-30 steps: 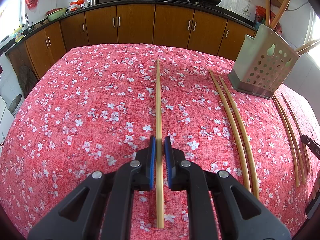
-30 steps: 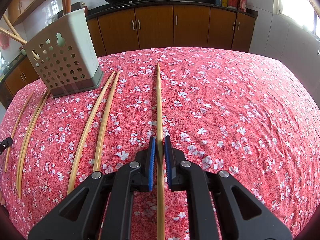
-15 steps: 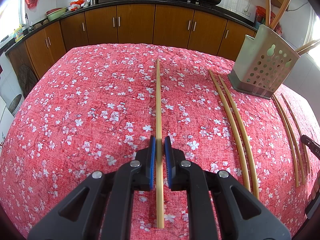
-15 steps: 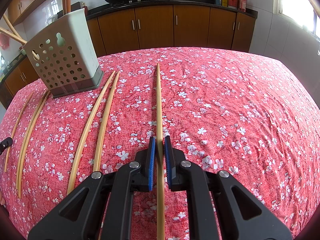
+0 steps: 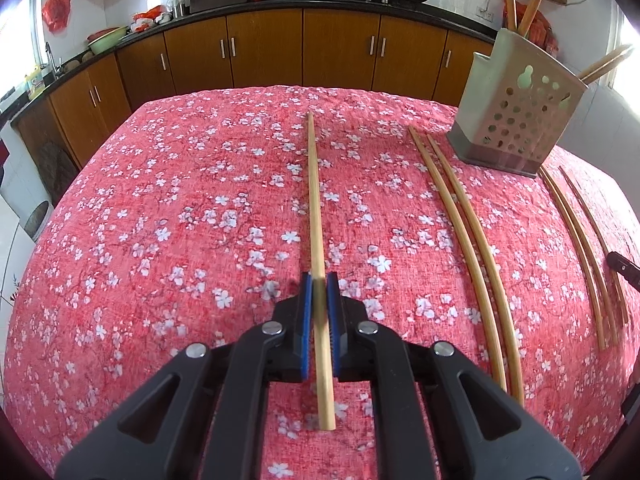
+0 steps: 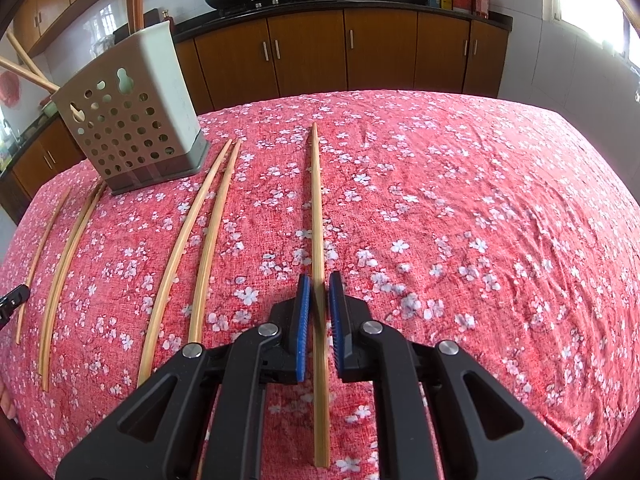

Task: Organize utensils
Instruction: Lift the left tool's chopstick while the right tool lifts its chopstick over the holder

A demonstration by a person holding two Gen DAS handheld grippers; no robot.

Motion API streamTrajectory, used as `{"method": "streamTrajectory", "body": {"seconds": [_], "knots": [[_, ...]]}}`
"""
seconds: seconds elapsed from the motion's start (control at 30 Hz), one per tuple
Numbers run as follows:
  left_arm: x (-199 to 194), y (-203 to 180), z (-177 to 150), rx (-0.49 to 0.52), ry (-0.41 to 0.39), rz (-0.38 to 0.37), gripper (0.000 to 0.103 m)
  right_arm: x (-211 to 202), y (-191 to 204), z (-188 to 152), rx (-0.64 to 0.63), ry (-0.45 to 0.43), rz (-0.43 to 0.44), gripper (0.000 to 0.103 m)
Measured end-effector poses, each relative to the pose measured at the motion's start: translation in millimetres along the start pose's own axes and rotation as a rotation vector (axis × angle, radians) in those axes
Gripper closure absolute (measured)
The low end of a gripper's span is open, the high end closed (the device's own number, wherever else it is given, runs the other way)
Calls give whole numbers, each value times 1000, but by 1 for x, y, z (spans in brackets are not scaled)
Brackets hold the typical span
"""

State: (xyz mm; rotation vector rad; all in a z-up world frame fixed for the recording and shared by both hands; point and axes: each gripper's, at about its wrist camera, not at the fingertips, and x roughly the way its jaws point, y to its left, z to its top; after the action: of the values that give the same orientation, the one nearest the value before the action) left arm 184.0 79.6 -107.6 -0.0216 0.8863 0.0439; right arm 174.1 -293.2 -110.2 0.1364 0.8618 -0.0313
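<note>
Bamboo chopstick (image 5: 316,208) is clamped between the blue pads of the left tongs (image 5: 320,292), its far end over the red floral cloth (image 5: 180,200) covering the bench. Right tongs (image 6: 319,292) are clamped on a second chopstick (image 6: 317,208) in the same manner. Two loose pairs (image 6: 200,240) (image 6: 60,264) lie on the cloth between the tongs. A perforated holder (image 6: 132,128) stands at the far end of these pairs, with several chopsticks upright in it.
</note>
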Motion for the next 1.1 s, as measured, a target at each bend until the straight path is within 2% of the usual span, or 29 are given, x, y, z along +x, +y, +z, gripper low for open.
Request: {"method": "streamTrajectory", "body": {"seconds": [0.1,0.17,0.47,0.6,0.63,0.67,0.7,0.8,0.83,0.97,1.0,1.1], "knots": [[-1,-3,0,24,6,6,95,-3,-1,1,-6,-2,-5,95],[-7,-4,1,21,-11,-1,95,-16,-2,2,0,-46,1,95],[-68,-8,25,5,-181,-39,95,-69,-5,22,7,-200,30,95],[-83,1,35,2,-221,-43,95,-66,-1,26,-29,-172,20,94],[-82,-2,35,1,-216,-43,95,-59,0,24,-38,-146,13,85],[-81,-2,34,0,-210,-43,95,-52,1,21,-40,-123,10,72],[-79,0,32,-1,-201,-44,95,-46,0,16,-38,-101,8,68],[-71,0,25,-6,-174,-48,95,-33,-3,5,-33,-49,11,67],[-68,0,23,-7,-166,-48,95,-29,-4,2,-33,-30,14,69],[-62,0,18,-14,-148,-52,95,-16,-4,-10,-44,33,1,89],[-61,0,18,-15,-147,-52,95,-17,-3,-13,-47,18,-3,92],[-61,-1,18,-15,-147,-52,95,-16,-2,-15,-54,21,-7,96]]}}
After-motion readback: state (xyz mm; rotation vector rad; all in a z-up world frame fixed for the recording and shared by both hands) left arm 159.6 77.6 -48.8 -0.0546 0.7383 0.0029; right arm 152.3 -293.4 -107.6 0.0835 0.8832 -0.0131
